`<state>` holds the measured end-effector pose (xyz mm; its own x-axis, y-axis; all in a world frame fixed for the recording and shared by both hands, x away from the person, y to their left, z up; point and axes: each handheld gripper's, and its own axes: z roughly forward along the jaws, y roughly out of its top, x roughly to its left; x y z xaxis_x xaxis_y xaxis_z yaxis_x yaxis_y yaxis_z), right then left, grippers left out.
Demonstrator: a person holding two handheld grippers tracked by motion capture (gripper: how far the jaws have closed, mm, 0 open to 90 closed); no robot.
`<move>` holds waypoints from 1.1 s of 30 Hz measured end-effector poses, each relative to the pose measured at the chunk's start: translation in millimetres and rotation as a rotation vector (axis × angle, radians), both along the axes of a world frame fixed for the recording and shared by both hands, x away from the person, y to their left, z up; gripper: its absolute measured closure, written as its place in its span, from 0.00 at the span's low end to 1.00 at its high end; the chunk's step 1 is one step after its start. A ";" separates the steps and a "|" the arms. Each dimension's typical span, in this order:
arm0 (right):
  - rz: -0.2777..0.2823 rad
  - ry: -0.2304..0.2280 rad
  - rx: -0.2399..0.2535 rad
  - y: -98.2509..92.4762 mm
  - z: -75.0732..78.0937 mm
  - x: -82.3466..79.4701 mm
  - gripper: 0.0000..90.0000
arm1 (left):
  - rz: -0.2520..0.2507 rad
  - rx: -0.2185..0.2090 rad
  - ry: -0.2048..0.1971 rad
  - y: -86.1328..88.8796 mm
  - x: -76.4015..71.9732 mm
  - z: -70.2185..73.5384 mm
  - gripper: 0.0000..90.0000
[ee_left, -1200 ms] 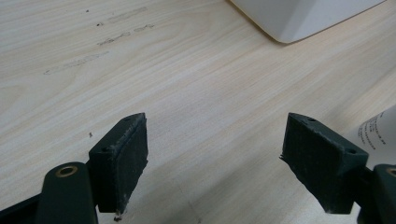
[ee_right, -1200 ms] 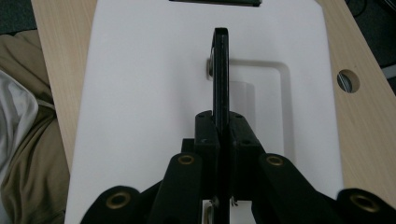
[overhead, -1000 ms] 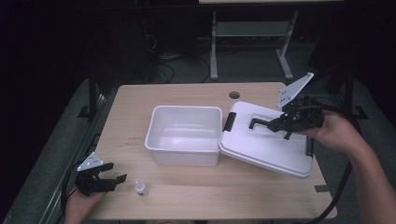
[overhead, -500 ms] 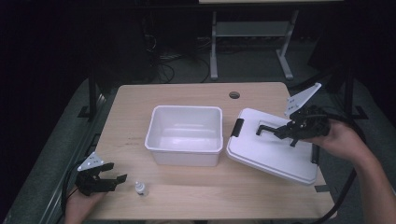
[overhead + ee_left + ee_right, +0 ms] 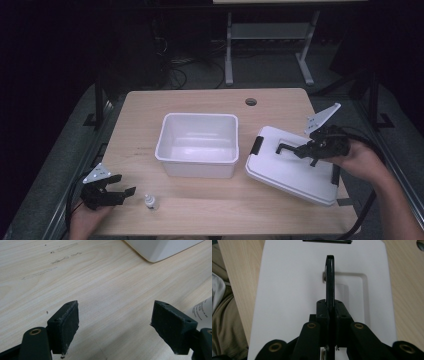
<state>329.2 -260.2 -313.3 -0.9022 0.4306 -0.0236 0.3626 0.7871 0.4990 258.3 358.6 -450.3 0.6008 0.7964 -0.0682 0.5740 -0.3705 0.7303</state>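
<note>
A white lid point(image 5: 280, 169) with black latches lies tilted over the right of the table, just right of the open white bin point(image 5: 200, 116). My right gripper point(image 5: 309, 150) is shut on the lid's black handle point(image 5: 289, 147). The right gripper view shows the handle point(image 5: 330, 277) edge-on between the pads, above the lid point(image 5: 287, 290). At the front left my left gripper point(image 5: 122, 192) stands open just above the wood, beside a small white bottle point(image 5: 150, 201). In the left gripper view nothing lies between its pads point(image 5: 115, 327), and the bottle point(image 5: 203, 311) is at the right edge.
The bin is empty and its corner point(image 5: 160, 247) shows at the top of the left gripper view. A round cable hole point(image 5: 251, 102) is at the table's back right. A metal stand point(image 5: 270, 30) is on the floor beyond the table.
My right gripper has sunk with the lid and carried it a little to the right, away from the bin. The left gripper and the bottle have stayed put.
</note>
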 end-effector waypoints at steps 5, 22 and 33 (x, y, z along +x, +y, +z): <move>-0.005 0.014 -0.005 -0.8 -14.0 1.5 0.93 | -0.002 0.002 -0.005 0.4 -0.5 0.5 0.24; -0.014 0.050 -0.006 5.1 -52.0 9.7 0.93 | -0.001 -0.003 -0.002 0.3 -0.8 0.1 0.24; -0.026 0.074 -0.012 10.1 -73.8 16.5 0.93 | 0.004 0.002 -0.001 1.6 -0.5 -0.7 0.25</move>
